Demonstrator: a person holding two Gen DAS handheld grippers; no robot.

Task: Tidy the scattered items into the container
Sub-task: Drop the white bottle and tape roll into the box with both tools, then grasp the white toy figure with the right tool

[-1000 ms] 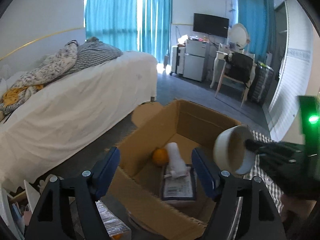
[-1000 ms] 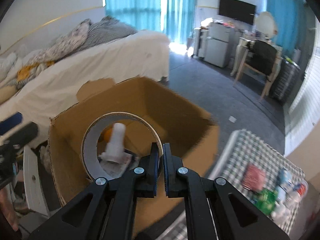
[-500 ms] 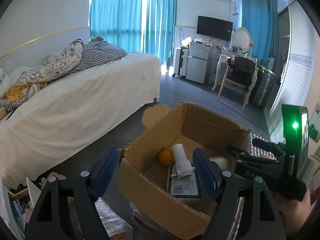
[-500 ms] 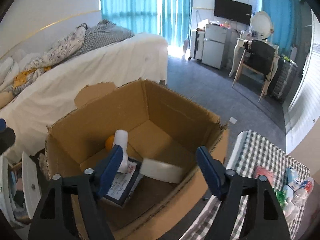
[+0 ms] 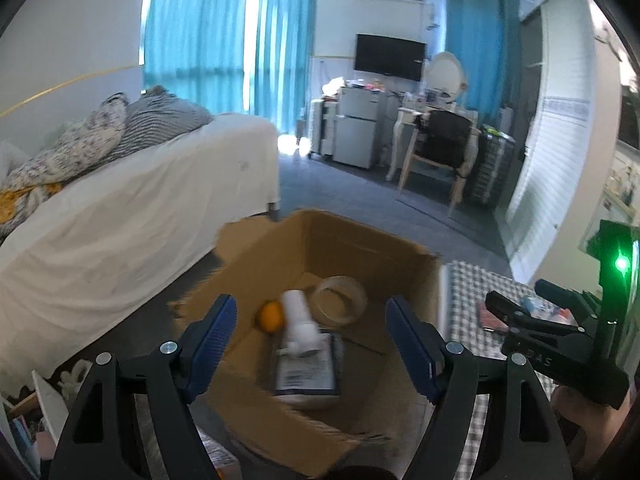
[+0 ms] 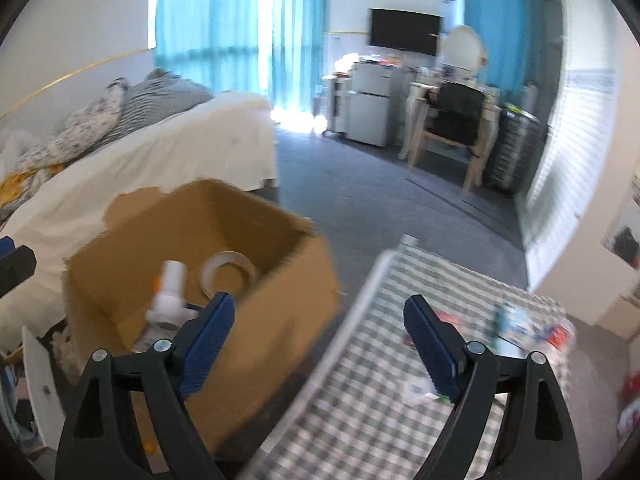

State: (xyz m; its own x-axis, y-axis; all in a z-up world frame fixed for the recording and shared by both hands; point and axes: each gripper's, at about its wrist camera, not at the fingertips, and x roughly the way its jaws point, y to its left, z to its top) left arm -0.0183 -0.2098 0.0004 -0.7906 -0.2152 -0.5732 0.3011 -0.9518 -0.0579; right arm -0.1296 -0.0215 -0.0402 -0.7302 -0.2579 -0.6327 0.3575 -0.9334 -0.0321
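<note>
Left wrist view: corrugated cardboard box (image 5: 304, 432) beneath left gripper (image 5: 310, 344), jaws spreading, empty; inside, translucent tape ring (image 5: 340, 300), white cylindrical bottle (image 5: 298, 318), orange (image 5: 270, 317), unreadable labelled packet (image 5: 306, 372). Right gripper (image 6: 320, 344) widening, empty, over checked cloth (image 6: 372, 408).

Daylight pours in through the teal curtains (image 5: 224, 44) at the far wall and burns out to white at the gap between them, with a bright patch of glare on the floor below. The far room is evenly lit; the near corners sink into shadow. Both views bulge like a fishbowl, with black rims and bent walls at the edges. The right wrist view is smeared by motion, worst over the checked cloth (image 6: 384, 392) and the cardboard box (image 6: 280, 320). A green light (image 5: 621, 265) flares at right.
</note>
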